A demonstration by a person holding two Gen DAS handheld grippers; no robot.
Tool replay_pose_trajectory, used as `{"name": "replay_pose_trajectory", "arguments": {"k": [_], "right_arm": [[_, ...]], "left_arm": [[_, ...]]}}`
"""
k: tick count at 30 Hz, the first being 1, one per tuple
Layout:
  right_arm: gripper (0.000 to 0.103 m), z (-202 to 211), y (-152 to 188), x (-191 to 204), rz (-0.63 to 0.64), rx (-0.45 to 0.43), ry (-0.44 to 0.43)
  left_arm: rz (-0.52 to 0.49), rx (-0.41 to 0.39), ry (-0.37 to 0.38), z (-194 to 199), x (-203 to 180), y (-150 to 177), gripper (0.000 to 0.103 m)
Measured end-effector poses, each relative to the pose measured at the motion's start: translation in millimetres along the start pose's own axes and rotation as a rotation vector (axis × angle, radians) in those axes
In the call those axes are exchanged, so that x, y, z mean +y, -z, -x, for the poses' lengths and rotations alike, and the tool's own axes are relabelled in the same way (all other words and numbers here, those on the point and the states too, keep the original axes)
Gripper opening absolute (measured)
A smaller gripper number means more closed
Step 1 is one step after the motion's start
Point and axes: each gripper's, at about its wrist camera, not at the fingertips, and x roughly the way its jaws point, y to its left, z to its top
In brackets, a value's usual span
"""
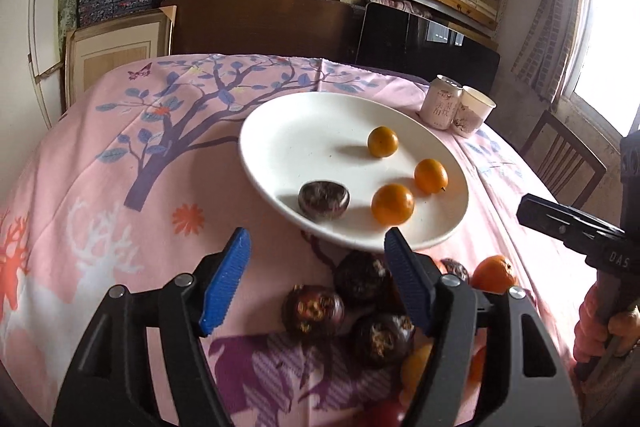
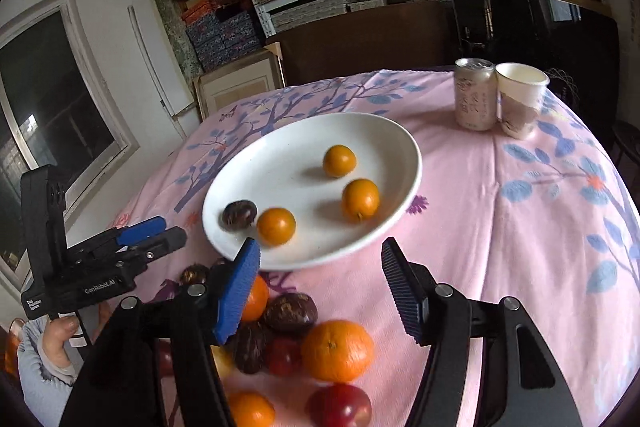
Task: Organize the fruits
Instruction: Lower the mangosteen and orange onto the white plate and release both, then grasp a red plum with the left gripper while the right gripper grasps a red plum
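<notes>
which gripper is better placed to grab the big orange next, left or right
Right, probably. The right gripper is open with the big orange just below and between its fingers. From the left gripper, also open, dark fruits sit between the fingers, while that orange lies off to its right side.

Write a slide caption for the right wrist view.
Open right tool above fruit pile; plate holds four fruits.
</notes>
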Motion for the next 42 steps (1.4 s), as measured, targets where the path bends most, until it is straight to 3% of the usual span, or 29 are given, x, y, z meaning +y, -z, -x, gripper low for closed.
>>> {"name": "replay_pose_trajectory", "arguments": {"k": [7,14,17,24,30,34,35,36,42], "right_arm": [[0.064,29.7,61.8,-9.2,-0.034,0.028,-0.015],[0.064,31.2,73.3,-8.5,-0.027,0.051,-0.007],[0.064,25.8,75.2,-10.4,-0.043,0.083,-0.001],[0.061,8.5,76.4,-10.5,-0.044,0.169,0.003],[0.058,4.1,77.9,-9.7,-0.047,0.193,0.002],[0.041,1.9,78.0,-9.2,-0.045,0.204,-0.001],[0.041,2.0,77.7,-10.4,-0.05,0.203,-0.005],[0.041,2.1,77.7,-11.1,-0.054,0.203,-0.008],[0.04,4.5,77.0,-12.5,-0.059,0.192,-0.028]], "left_arm": [[0.031,-0.026,0.021,45.7,-9.9,52.2,0.069],[-0.081,-0.045,-0.007,73.9,-39.3,80.8,0.077],[-0.088,0.057,-0.004,57.8,-39.3,81.7,0.08],[-0.088,0.165,0.04,37.1,-38.7,85.5,0.08],[-0.04,0.226,0.08,23.3,-31.4,86.4,0.063],[-0.043,0.231,0.086,18.5,-32.9,84.6,0.048],[-0.045,0.227,0.084,17.5,-33.4,83.2,0.047],[-0.048,0.225,0.081,16.2,-34.2,81.7,0.039],[-0.029,0.166,0.099,25.7,-31.1,78.6,0.038]]}}
